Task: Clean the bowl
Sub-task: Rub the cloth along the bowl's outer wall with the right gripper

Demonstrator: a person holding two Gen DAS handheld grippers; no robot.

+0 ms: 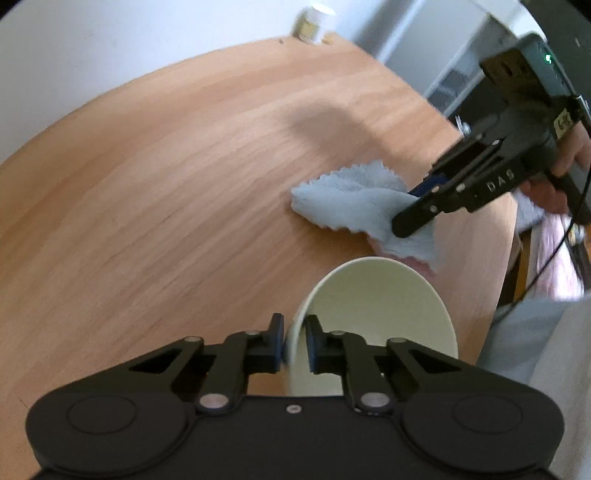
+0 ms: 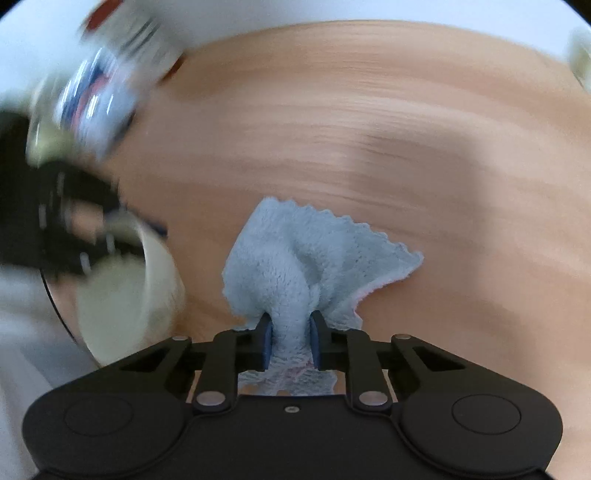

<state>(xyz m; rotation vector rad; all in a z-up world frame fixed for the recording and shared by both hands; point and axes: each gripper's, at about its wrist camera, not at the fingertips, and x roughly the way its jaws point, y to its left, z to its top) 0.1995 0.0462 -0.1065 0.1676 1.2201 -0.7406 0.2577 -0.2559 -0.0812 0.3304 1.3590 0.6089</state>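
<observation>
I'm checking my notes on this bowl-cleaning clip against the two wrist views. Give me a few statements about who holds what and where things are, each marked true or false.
1. The left gripper pinches the rim of the cream bowl. True.
2. The right gripper is open and holds nothing. False: it is shut on the light blue cloth.
3. The cloth is already wiping inside the bowl. False: in the left wrist view it hangs beyond the bowl's rim, over the wooden table.
4. The bowl is tilted, its opening facing the right gripper. True.
5. The small jar stands right beside the bowl. False: it is at the table's far edge.
</observation>
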